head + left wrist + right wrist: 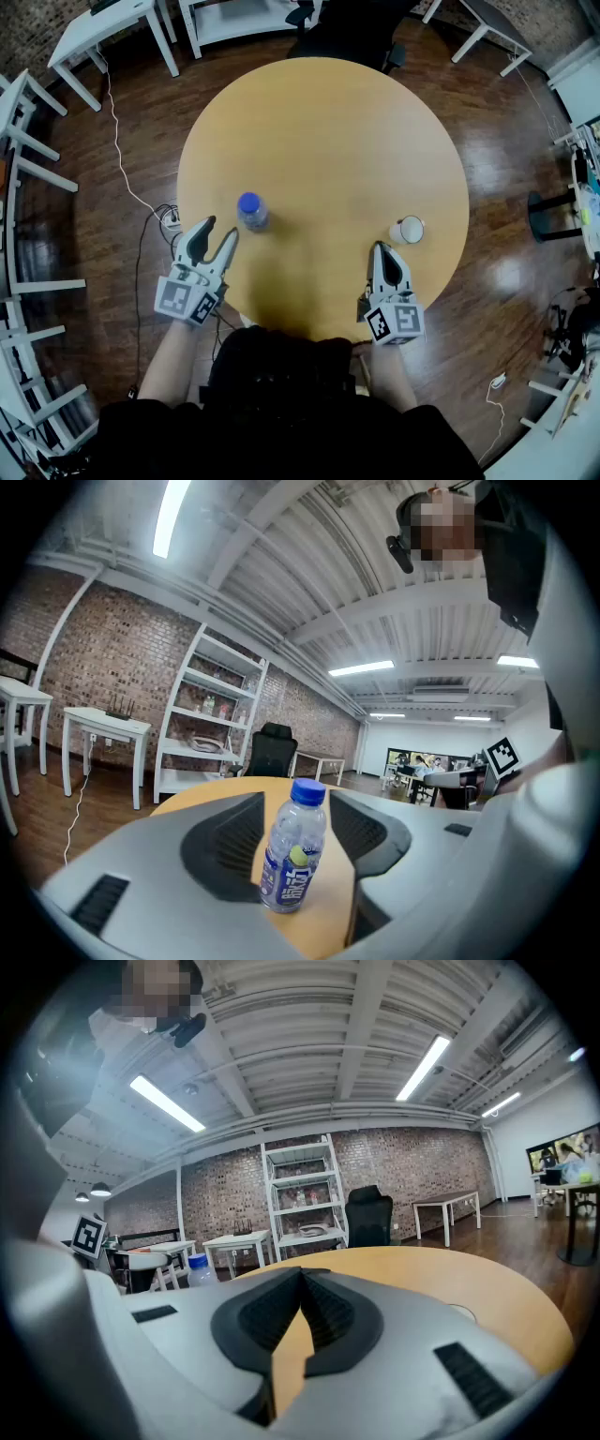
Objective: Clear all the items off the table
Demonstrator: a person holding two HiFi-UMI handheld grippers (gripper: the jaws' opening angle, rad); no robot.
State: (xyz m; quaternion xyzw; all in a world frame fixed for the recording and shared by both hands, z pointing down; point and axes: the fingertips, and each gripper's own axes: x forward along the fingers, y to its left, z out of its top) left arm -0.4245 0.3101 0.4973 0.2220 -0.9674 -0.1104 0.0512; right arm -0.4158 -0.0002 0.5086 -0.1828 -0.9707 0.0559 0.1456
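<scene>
A clear water bottle (251,211) with a blue cap and blue label stands upright on the round wooden table (328,122), left of centre. My left gripper (220,228) sits just short of it with its jaws open. In the left gripper view the bottle (293,850) stands in the gap of the left gripper (295,799), and the pads are clear of it. A white cup (408,230) stands near the table's right edge. My right gripper (380,247) is just in front of the cup, shut and empty. In the right gripper view the right gripper (302,1274) shows its tips meeting, and the bottle (197,1266) peeks out at the left.
A black office chair (347,28) stands beyond the table's far edge. White desks (103,33) and shelving ring the room on a dark wood floor. A cable and power strip (171,217) lie on the floor by the table's left edge.
</scene>
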